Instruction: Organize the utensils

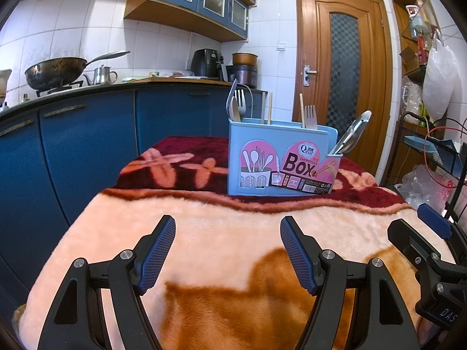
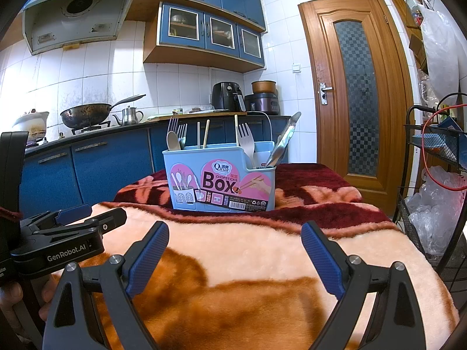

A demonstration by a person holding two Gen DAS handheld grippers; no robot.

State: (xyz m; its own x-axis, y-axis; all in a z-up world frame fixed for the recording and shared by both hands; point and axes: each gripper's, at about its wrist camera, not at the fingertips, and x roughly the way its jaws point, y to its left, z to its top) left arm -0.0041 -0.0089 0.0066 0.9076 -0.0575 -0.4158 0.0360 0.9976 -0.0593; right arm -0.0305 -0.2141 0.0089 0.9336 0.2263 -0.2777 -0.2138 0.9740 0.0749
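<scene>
A light blue utensil box [image 1: 281, 160] with a pink "Box" label stands upright on the blanket-covered table [image 1: 204, 233]; it also shows in the right wrist view [image 2: 219, 183]. It holds a wooden spoon [image 1: 235, 109], forks [image 1: 310, 116], chopsticks [image 1: 270, 108] and metal tongs [image 1: 351, 134]. My left gripper [image 1: 227, 250] is open and empty, low over the blanket, short of the box. My right gripper [image 2: 235, 259] is open and empty, also short of the box. The right gripper shows at the left view's right edge [image 1: 432, 227].
Blue kitchen cabinets [image 1: 87, 145] run along the left with a wok [image 1: 55, 73] and kettle on the counter. A wooden door [image 1: 344, 73] stands behind. A black wire rack [image 2: 432, 175] with plastic bags stands right of the table.
</scene>
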